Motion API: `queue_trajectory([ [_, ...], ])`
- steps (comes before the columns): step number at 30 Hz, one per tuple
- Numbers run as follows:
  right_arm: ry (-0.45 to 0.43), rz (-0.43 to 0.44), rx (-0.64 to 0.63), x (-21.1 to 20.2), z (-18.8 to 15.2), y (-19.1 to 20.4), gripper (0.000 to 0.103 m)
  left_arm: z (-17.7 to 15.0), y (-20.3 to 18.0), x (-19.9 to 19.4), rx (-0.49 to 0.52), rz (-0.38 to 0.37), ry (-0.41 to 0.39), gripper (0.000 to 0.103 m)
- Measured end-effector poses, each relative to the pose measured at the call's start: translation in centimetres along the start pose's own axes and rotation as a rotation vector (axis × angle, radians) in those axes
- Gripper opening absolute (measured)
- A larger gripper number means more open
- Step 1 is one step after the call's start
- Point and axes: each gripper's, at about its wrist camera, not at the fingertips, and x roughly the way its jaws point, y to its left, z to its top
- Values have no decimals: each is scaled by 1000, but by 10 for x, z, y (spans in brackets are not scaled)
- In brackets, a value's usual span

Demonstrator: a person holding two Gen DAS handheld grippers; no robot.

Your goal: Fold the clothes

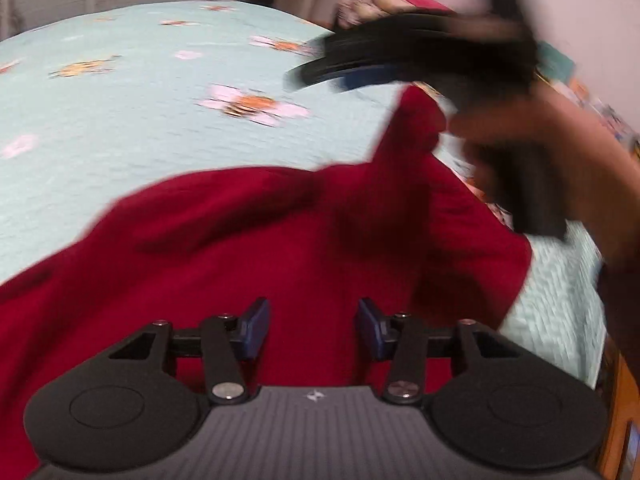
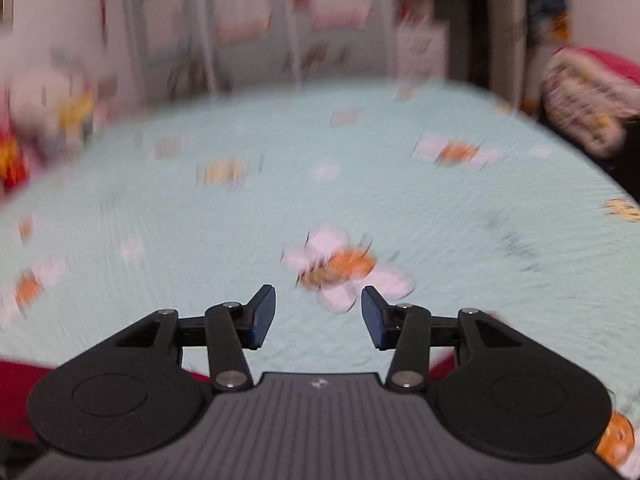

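Observation:
A dark red garment point(image 1: 248, 248) lies spread on the light blue bedspread point(image 1: 120, 128). One part of it rises in a peak point(image 1: 416, 120) toward the blurred right gripper point(image 1: 320, 64), which a hand point(image 1: 560, 152) holds at the upper right. My left gripper point(image 1: 312, 320) hovers open just over the red cloth, with nothing between its blue pads. In the right wrist view my right gripper point(image 2: 318, 312) is open and empty above the bedspread point(image 2: 440, 232). Only strips of the red garment point(image 2: 16, 392) show under its body.
The bedspread carries printed flowers point(image 2: 340, 268). A pile of bedding, patterned and red, point(image 2: 588, 104) sits at the far right of the bed. Cabinets and curtains point(image 2: 248, 24) stand beyond the far edge. A wooden bed edge point(image 1: 624, 408) shows at the lower right.

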Motion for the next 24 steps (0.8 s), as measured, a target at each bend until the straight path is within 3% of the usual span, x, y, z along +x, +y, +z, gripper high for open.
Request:
queue_trajectory([
  [2, 73, -93, -15, 13, -3, -2, 46, -4, 0, 0, -5, -54, 18, 46],
  [4, 42, -159, 67, -11, -21, -28, 46, -11, 1, -8, 3, -122, 20, 45],
  [7, -29, -201, 297, -71, -75, -89, 48, -26, -1, -29, 29, -195, 1, 45],
  [9, -94, -153, 501, -108, -118, -130, 48, -37, -1, -40, 3, -229, 3, 45],
  [11, -208, -30, 704, -141, -154, -162, 49, -48, 4, -54, -33, -246, -2, 48],
  [15, -361, 3, 869, -181, -194, -182, 50, -67, 21, -72, -134, -243, 15, 48],
  [19, -272, 55, 937, -149, -197, -189, 53, -83, 43, -86, -293, -260, 11, 49],
  [24, -260, 55, 1038, -108, -197, -200, 53, -101, 73, -101, -527, -290, -4, 50],
])
